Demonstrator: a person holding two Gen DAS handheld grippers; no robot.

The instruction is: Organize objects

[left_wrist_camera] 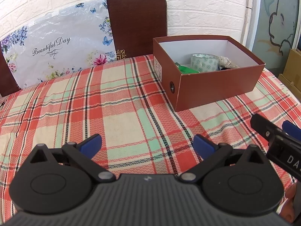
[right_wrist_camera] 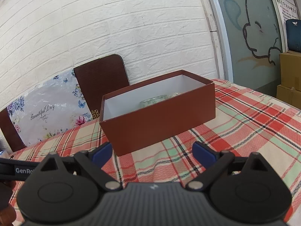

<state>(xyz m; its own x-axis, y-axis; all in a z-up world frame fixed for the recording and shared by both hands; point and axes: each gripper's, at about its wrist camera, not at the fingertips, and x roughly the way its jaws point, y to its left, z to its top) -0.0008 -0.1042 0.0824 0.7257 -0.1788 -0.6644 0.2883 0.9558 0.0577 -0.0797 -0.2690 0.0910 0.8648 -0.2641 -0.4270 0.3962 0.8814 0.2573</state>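
Observation:
A brown cardboard box [left_wrist_camera: 216,86] with a white inside stands on the plaid tablecloth [left_wrist_camera: 112,113], at the back right. In it lie a roll of clear patterned tape [left_wrist_camera: 204,62], a green packet [left_wrist_camera: 185,68] and a beige bundle [left_wrist_camera: 226,62]. My left gripper [left_wrist_camera: 147,144] is open and empty, low over the cloth in front and left of the box. My right gripper [right_wrist_camera: 152,151] is open and empty, just in front of the box [right_wrist_camera: 160,120]; the tape's rim [right_wrist_camera: 153,100] shows over the wall. The right gripper's finger [left_wrist_camera: 263,125] shows at the left view's right edge.
A dark brown chair back [left_wrist_camera: 137,24] and a floral "Beautiful Day" plastic bag [left_wrist_camera: 56,49] stand behind the table against the white brick wall. Cardboard cartons [right_wrist_camera: 289,75] stand at the far right by a glass door.

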